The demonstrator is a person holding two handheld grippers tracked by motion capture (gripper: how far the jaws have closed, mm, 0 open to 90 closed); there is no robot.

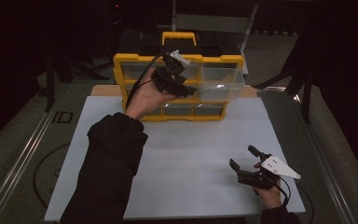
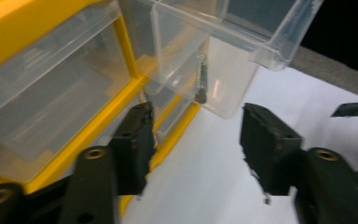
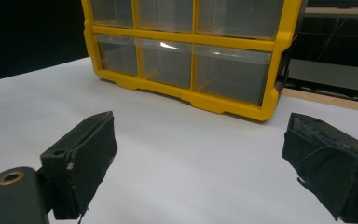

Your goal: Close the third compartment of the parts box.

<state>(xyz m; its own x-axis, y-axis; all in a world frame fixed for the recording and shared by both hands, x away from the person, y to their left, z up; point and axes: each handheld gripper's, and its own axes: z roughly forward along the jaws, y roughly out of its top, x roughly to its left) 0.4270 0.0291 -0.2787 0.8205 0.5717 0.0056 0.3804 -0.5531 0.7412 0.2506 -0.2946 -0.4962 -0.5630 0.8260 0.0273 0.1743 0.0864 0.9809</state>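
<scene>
Left arm: sleeved in black, it reached forward from the bottom edge of the high view, bare wrist showing past the cuff. Left hand (image 1: pixel 145 97): raised, palm towards the camera, wrapped round the gripper body. Left gripper (image 1: pixel 192 89): held level, pointing to the right in the high view, a cable looping back over the wrist; in its own view the two black jaws stood part-way apart, their pads touching nothing. Right hand (image 1: pixel 270 193): low at the near right, only a short stretch of sleeve visible. Right gripper (image 1: pixel 243 157): angled up and to the left, grey plate on top, jaws spread wide with nothing between them
</scene>
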